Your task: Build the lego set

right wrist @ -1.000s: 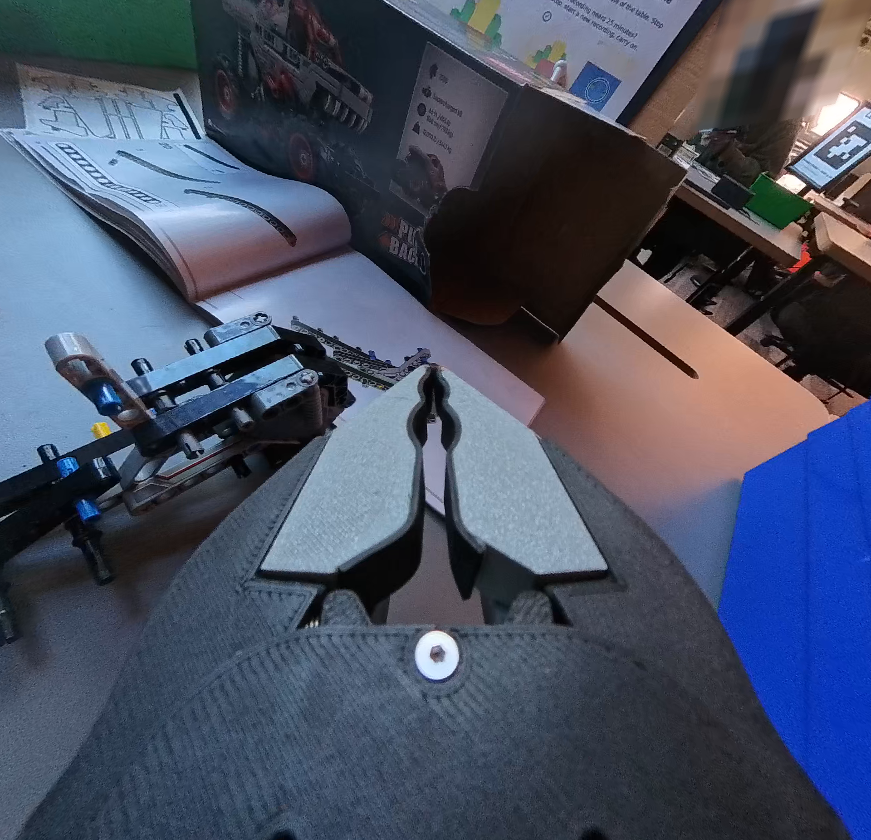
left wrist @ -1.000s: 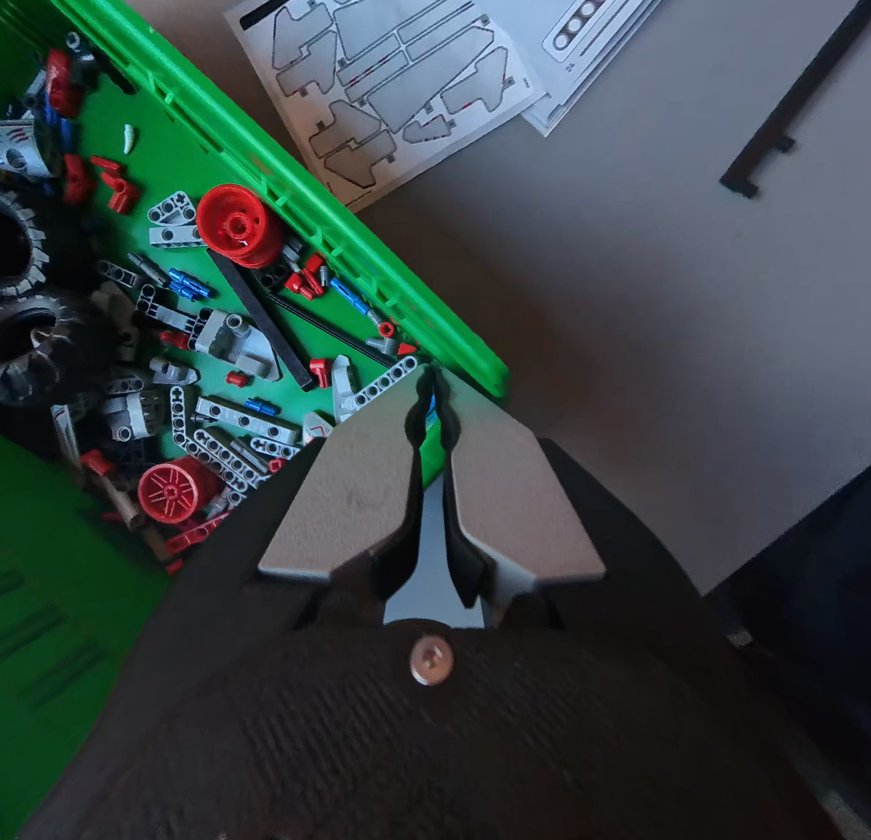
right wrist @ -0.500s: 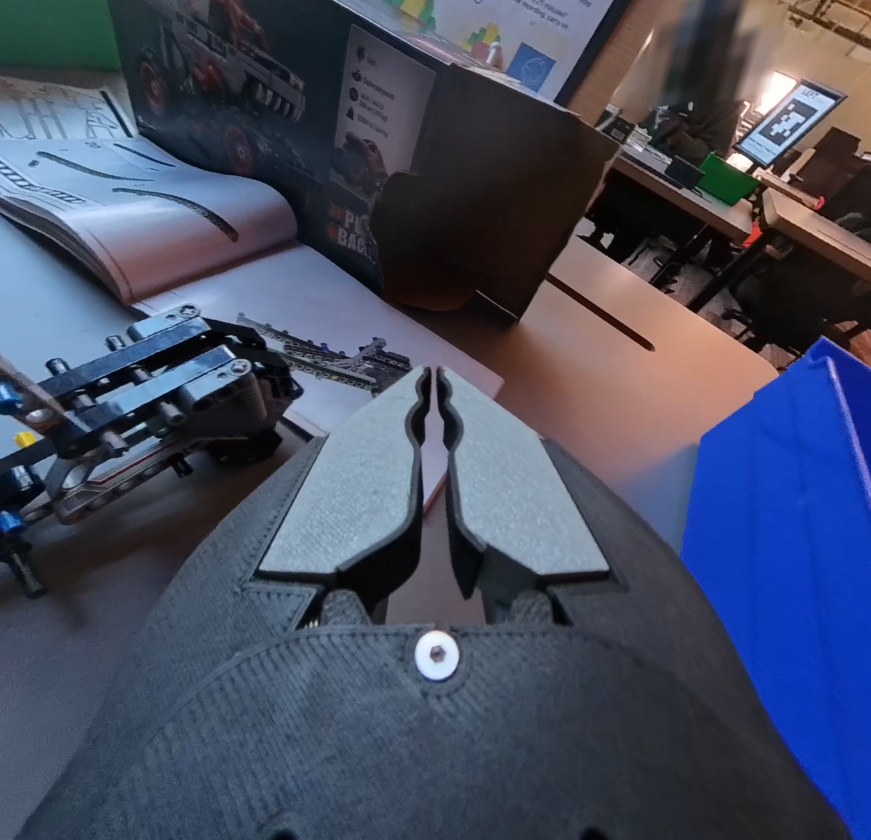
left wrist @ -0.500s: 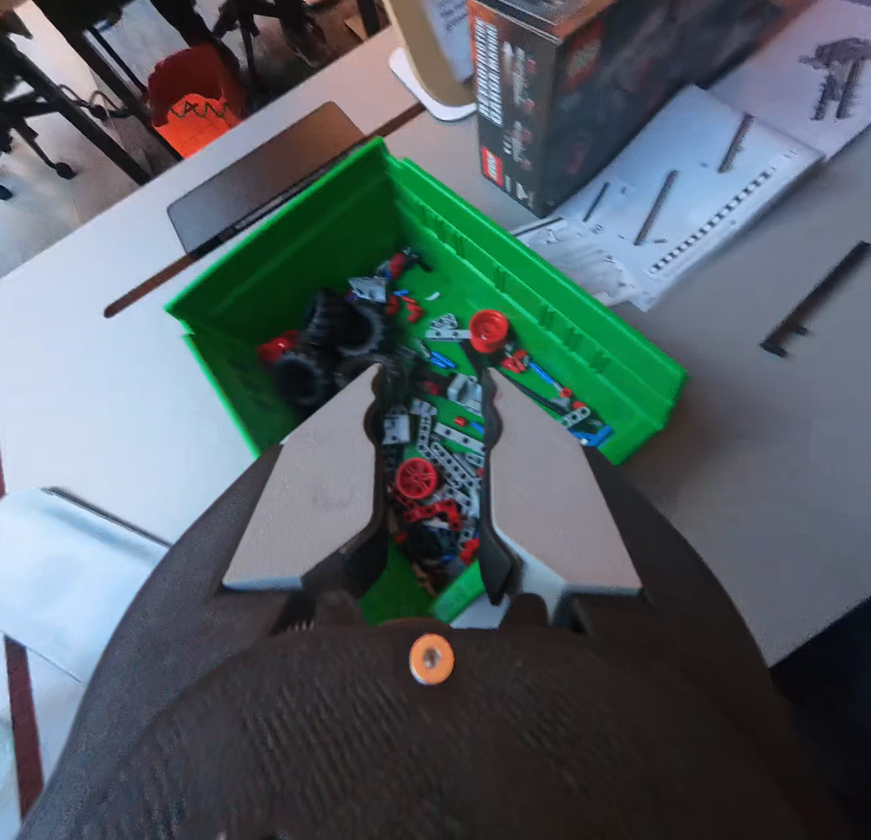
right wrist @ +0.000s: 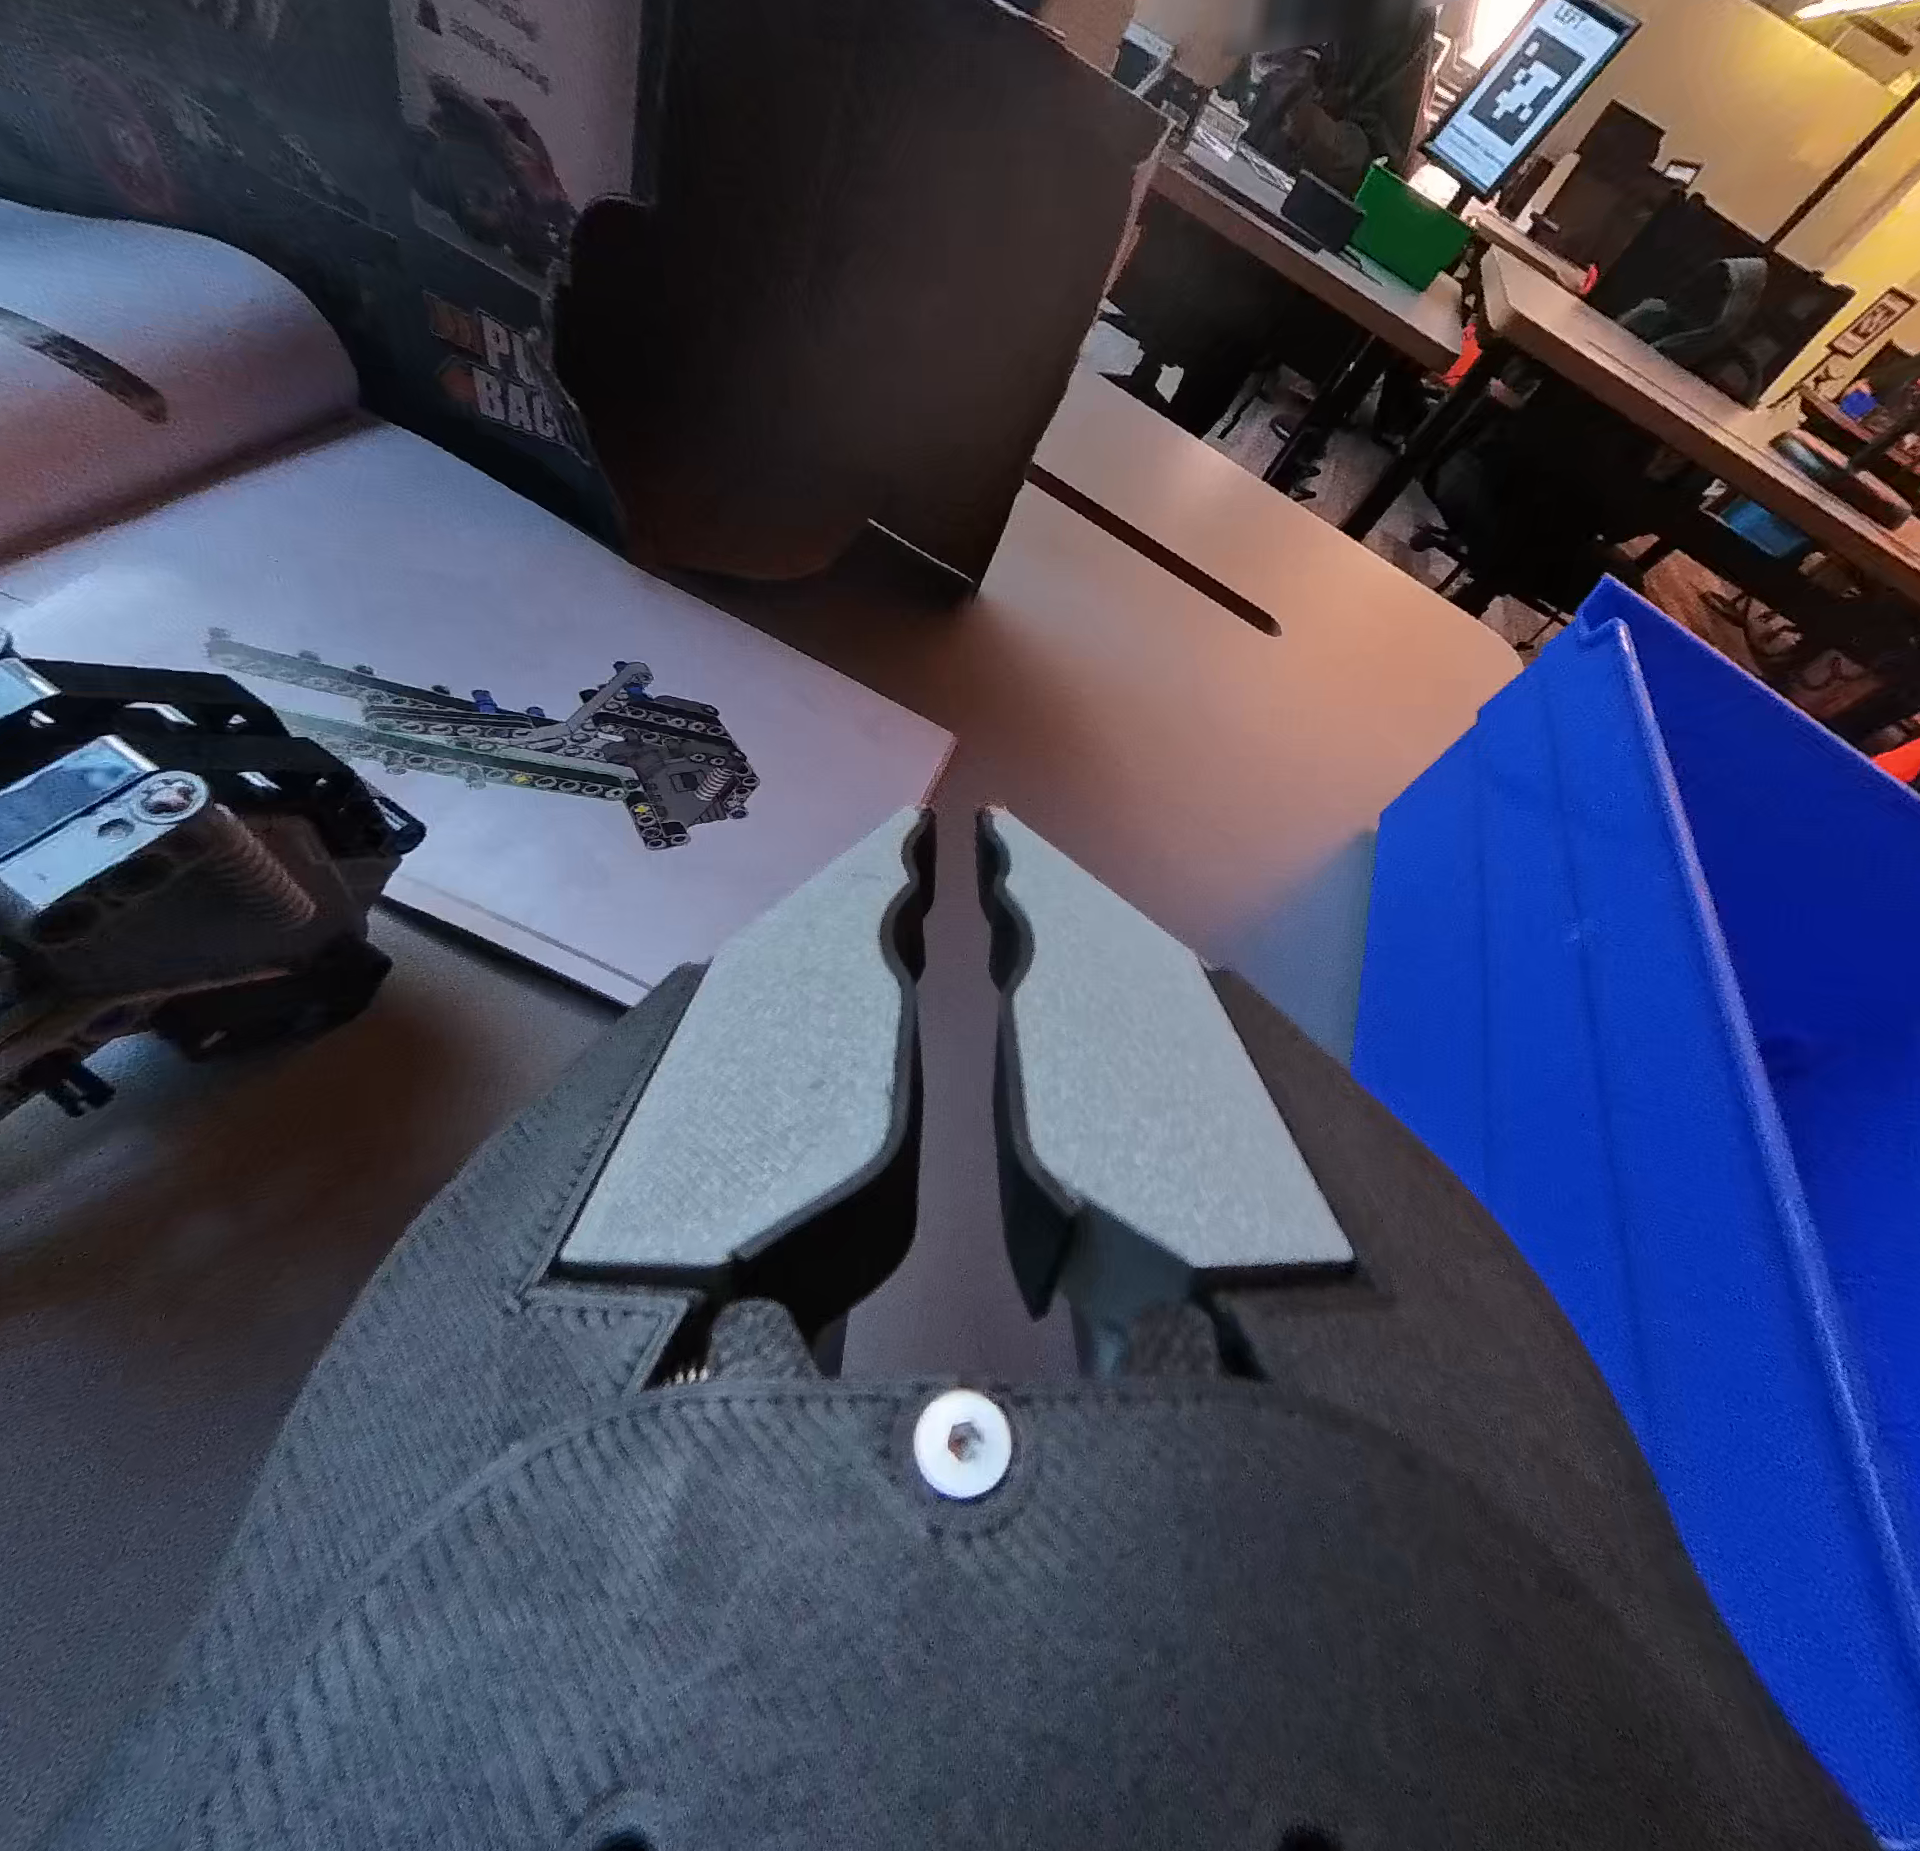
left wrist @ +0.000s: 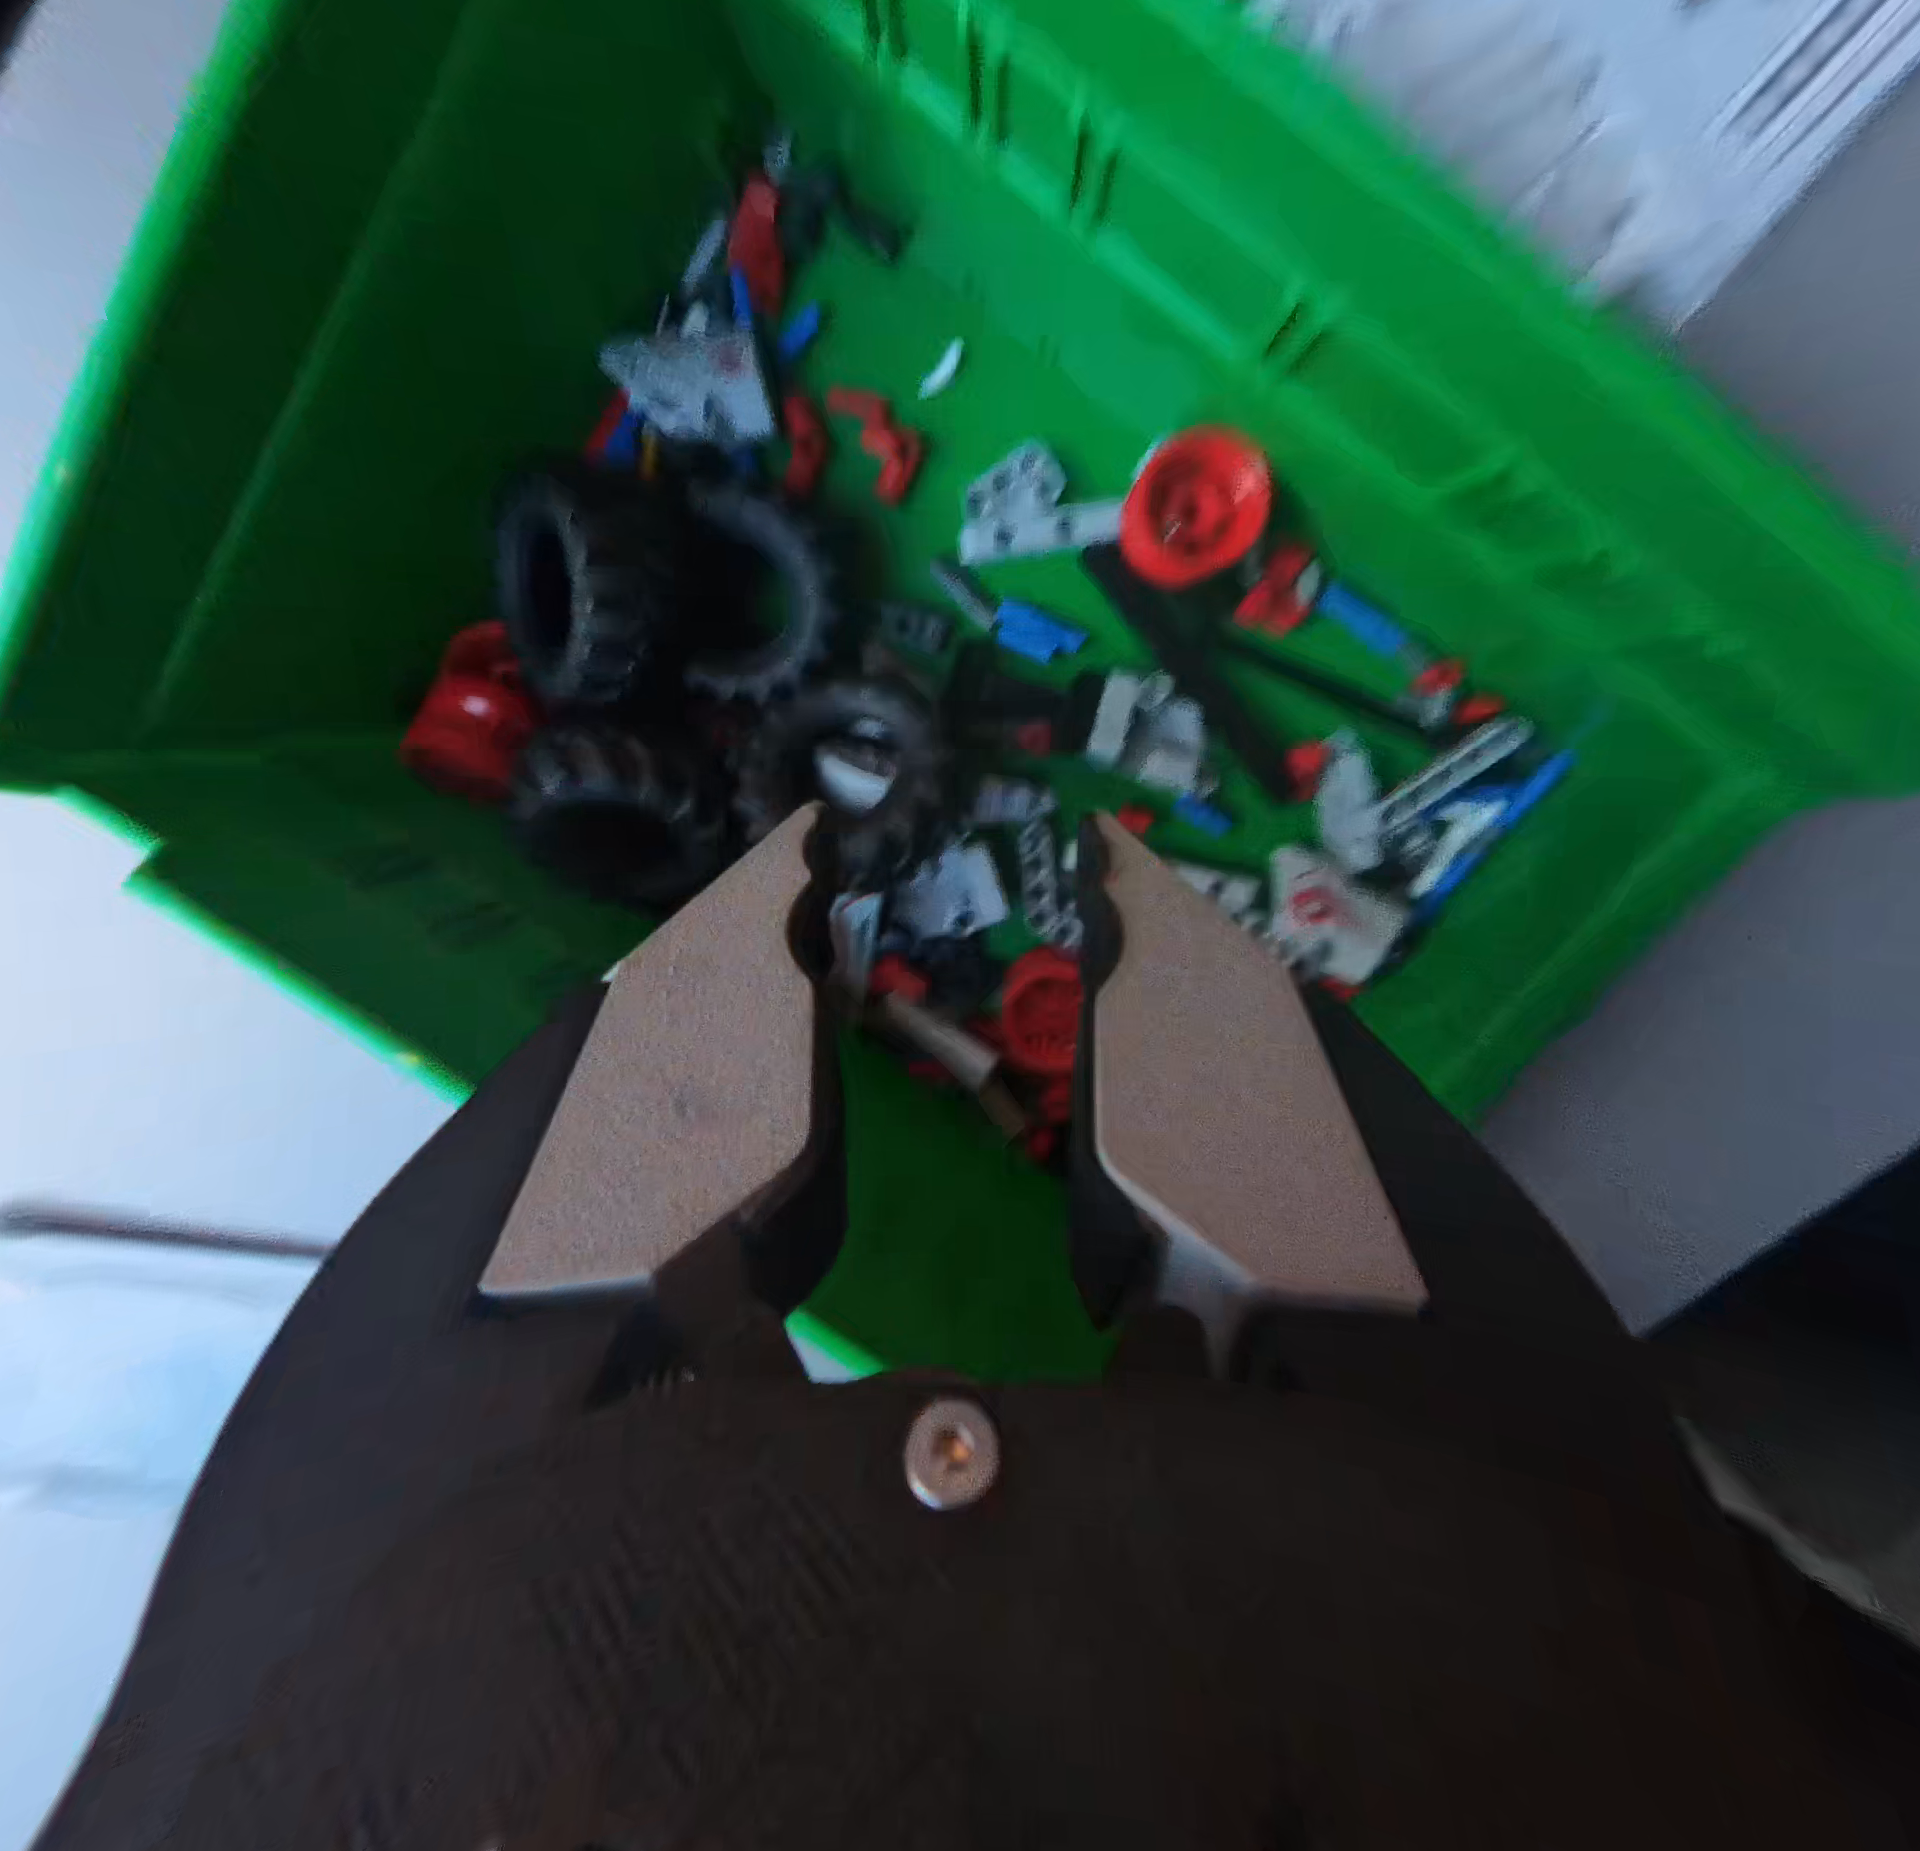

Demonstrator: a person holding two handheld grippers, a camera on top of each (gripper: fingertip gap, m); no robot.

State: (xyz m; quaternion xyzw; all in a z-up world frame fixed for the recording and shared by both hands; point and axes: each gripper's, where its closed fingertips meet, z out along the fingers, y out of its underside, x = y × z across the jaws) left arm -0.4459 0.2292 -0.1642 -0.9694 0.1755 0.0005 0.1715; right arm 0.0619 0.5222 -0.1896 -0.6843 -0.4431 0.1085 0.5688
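Observation:
My left gripper (left wrist: 951,833) is open and empty. It hovers over a green bin (left wrist: 343,274) of loose lego parts; the view is blurred. In the bin lie black tyres (left wrist: 644,596), a red wheel hub (left wrist: 1195,508), a second red hub (left wrist: 1039,1006) seen between my fingers, and grey, blue and red pieces. My right gripper (right wrist: 953,827) is all but shut, with a narrow slit between the fingers, and holds nothing. It hangs above the table, right of a partly built black lego frame (right wrist: 156,866).
The open instruction booklet (right wrist: 436,575) lies under and behind the frame, with the dark lego box (right wrist: 831,243) behind it. A blue bin (right wrist: 1662,1074) stands close on the right. Paper sheets (left wrist: 1558,87) lie beyond the green bin. Other desks stand farther back. Left tips to right tips: about 60 cm.
My left gripper swung from the bin's corner to over the bin, opened, and has come down closer to the parts. My right gripper drifted right, toward the blue bin, and its slit widened slightly.

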